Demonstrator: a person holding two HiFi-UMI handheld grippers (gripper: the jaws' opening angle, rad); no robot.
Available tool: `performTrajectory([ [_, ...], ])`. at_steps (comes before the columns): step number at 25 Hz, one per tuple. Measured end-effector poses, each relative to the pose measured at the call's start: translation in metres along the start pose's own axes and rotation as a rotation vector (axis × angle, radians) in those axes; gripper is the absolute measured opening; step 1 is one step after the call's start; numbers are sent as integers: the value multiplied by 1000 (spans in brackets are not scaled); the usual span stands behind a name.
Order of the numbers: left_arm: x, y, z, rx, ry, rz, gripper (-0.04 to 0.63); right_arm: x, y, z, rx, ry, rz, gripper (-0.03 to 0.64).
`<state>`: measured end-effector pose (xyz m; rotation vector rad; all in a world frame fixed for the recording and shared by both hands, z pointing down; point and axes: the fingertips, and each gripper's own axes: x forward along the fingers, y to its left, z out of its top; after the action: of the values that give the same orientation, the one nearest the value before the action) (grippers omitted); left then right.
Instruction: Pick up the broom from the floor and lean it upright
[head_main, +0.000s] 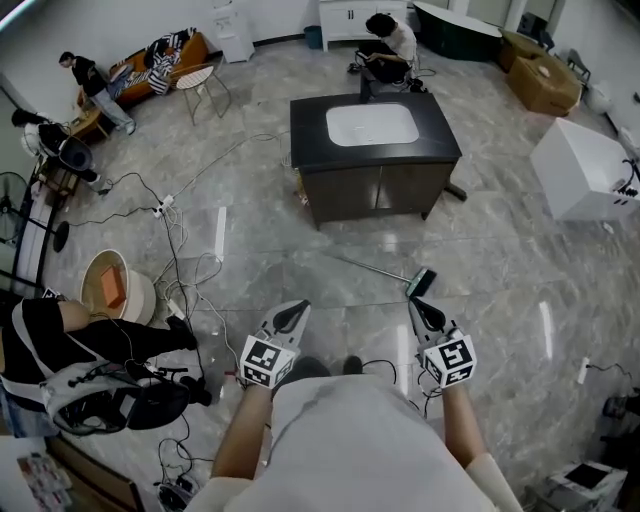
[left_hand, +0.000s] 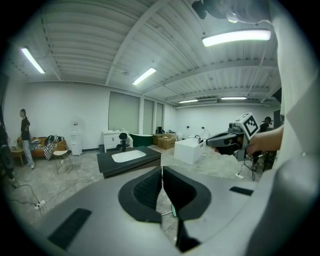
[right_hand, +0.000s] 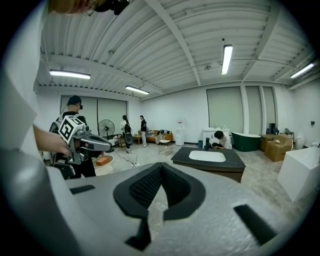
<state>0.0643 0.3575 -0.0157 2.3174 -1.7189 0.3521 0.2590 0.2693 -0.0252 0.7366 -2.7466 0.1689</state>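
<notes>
Silver-grey along its thin handle, the broom (head_main: 372, 268) lies flat on the marble floor (head_main: 500, 280), between you and the dark vanity cabinet (head_main: 375, 190). Its long axis runs across the head view on a slight slant. The bare handle end points left and toward the cabinet, and the dark head sits at the right end, nearer to you.

The head lies just ahead of your right gripper (head_main: 424, 308), close to the fingertips but apart from them. The handle's free end is ahead and to the right of your left gripper (head_main: 293, 315), also apart from it.

Both of your grippers point forward over the floor. On each one the pads are pressed together with nothing between them.

A white basin (head_main: 372, 124) is set into the cabinet's black top. Off to your left on the floor, among the cables, a round pale tub (head_main: 147, 298) holds an orange block (head_main: 113, 290).
</notes>
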Motion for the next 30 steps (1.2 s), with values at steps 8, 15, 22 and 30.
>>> performTrajectory([
  [8,13,9,5,-22,-5,18,11,7,-11,-4,13,7,4,0],
  [15,28,30,4,-7,-24,-37,11,31,-10,-8,12,27,-17,0],
  [22,68,85,8,16,-35,-120,11,95,-22,-2,37,52,-59,0],
  [30,103,166,9,87,-42,-211,11,173,-28,17,81,103,-92,0],
])
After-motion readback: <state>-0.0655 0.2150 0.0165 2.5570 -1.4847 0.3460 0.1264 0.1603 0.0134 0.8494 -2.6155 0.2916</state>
